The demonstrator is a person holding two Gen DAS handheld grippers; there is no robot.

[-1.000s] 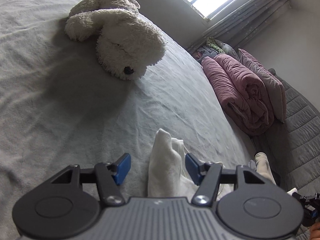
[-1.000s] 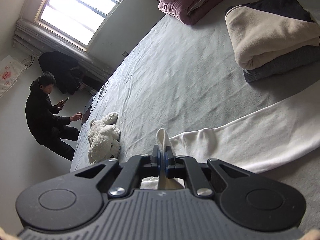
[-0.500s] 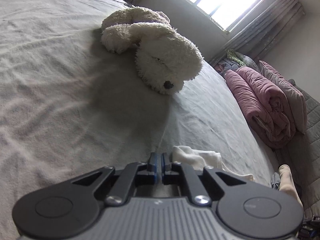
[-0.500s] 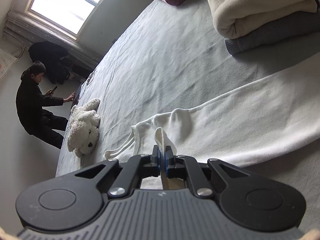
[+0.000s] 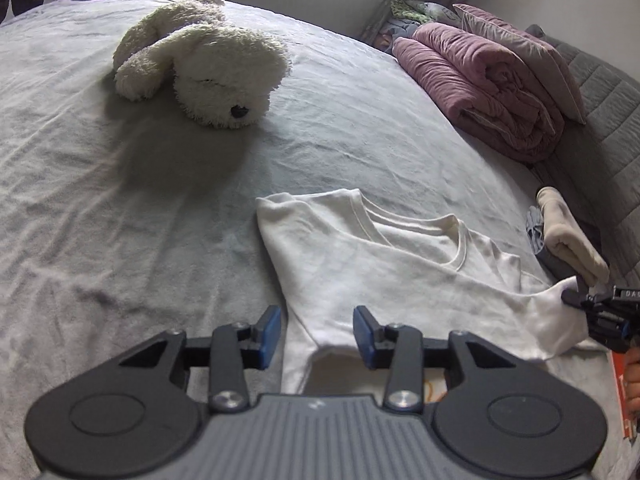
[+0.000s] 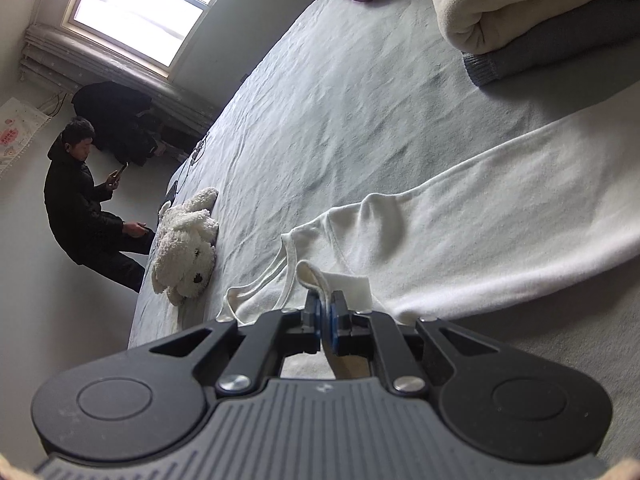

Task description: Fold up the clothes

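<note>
Left wrist view
L gripper (image 5: 316, 334): jaws apart and opening, blue pads not pressing anything; shirt fabric lies under and between them.
White shirt (image 5: 384, 264): spread flat on the grey bed sheet (image 5: 120, 208), centre to 4 o'clock, collar facing 1 o'clock.
R gripper (image 5: 600, 312): at 4 o'clock edge, pinching the shirt's far corner.
Plush dog (image 5: 208, 60): at 11 o'clock, well apart from shirt.
Pink quilt (image 5: 488, 88): rolled, at 2 o'clock.
Folded clothes (image 5: 568, 236): at 3 o'clock, just beside shirt.

Right wrist view
R gripper (image 6: 325, 320): clamped tight on a fold of the white shirt (image 6: 460, 232); a fabric loop sticks up past the pads.
Shirt position: runs from centre out to 3 o'clock on the sheet (image 6: 340, 100).
Plush dog (image 6: 186, 248): at 9 o'clock.
Person in black (image 6: 84, 204): beside bed, at 9 o'clock, holding a phone.
Folded stack (image 6: 532, 12): cream on grey, at 1 o'clock.
</note>
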